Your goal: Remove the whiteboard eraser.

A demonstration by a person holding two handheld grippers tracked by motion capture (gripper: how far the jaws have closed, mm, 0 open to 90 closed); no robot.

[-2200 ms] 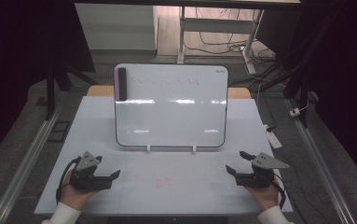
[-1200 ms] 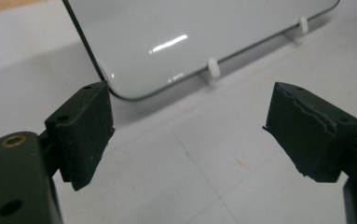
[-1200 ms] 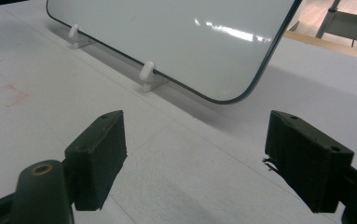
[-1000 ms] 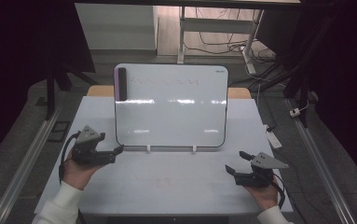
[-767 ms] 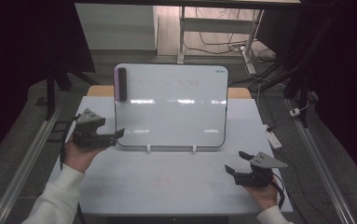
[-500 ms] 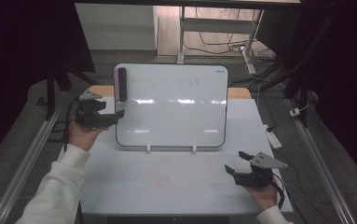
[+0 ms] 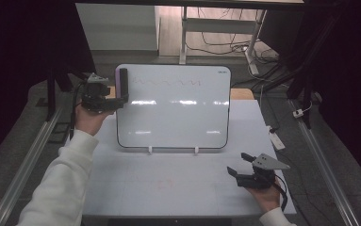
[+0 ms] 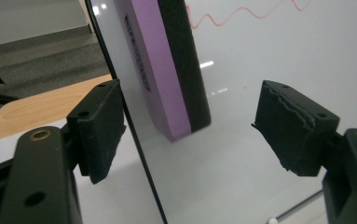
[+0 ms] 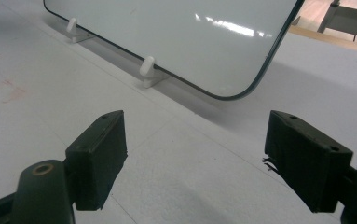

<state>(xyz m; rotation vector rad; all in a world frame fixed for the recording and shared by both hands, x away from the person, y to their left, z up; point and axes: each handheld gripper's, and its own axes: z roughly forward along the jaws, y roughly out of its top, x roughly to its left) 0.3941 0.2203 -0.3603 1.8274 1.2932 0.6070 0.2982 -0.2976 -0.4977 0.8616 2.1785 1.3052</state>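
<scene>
I have the left tongs (image 7: 116, 101) up at the whiteboard's (image 7: 178, 117) top left corner, where the eraser (image 7: 123, 83) clings upright to the board face. In the left gripper view the eraser (image 8: 167, 60) sits just ahead of and above the gap, its long axis running up the board, its lower end nearest the jaws. The jaws have just been closing, yet they are open, with nothing between the pads. The board's black edge crosses the gap, so one jaw lies off the board and one over its face; I judge that edge is what could foul the grab. The red squiggle (image 8: 241, 11) lies beyond the eraser. My right tongs (image 7: 244, 169) rest open and empty near the surface's (image 7: 178, 188) front right corner, well apart from the eraser.
</scene>
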